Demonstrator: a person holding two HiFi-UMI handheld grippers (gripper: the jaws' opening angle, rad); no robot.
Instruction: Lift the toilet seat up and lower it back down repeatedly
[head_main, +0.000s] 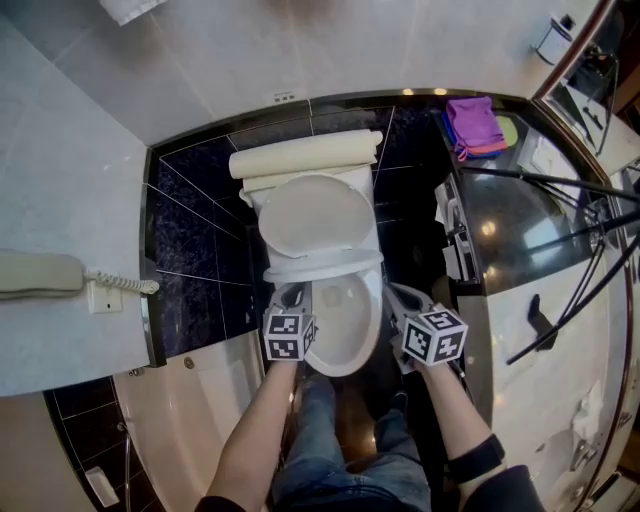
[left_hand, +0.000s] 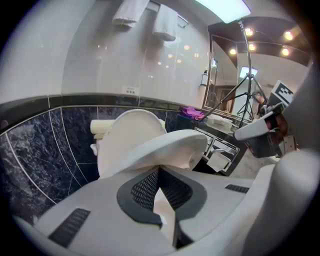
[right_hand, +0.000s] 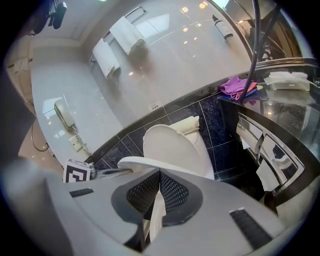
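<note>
Currently the contact points are showing only in part: the dark mesh jaws are covering the rim, leaving a pale sliver between each pair. The left gripper (left_hand: 159, 175) is pinching the toilet seat (left_hand: 165, 145) at its side; the right gripper (right_hand: 160, 175) is pinching the opposite side. The seat is hanging half raised just ahead of both, the bowl (head_main: 345, 325) lying below, the lid (head_main: 315, 215) leaning upright beyond. Glossy dark veined tiles (left_hand: 30, 150) are lining the wall behind. Seat and lid are looking smooth, white, oval.
</note>
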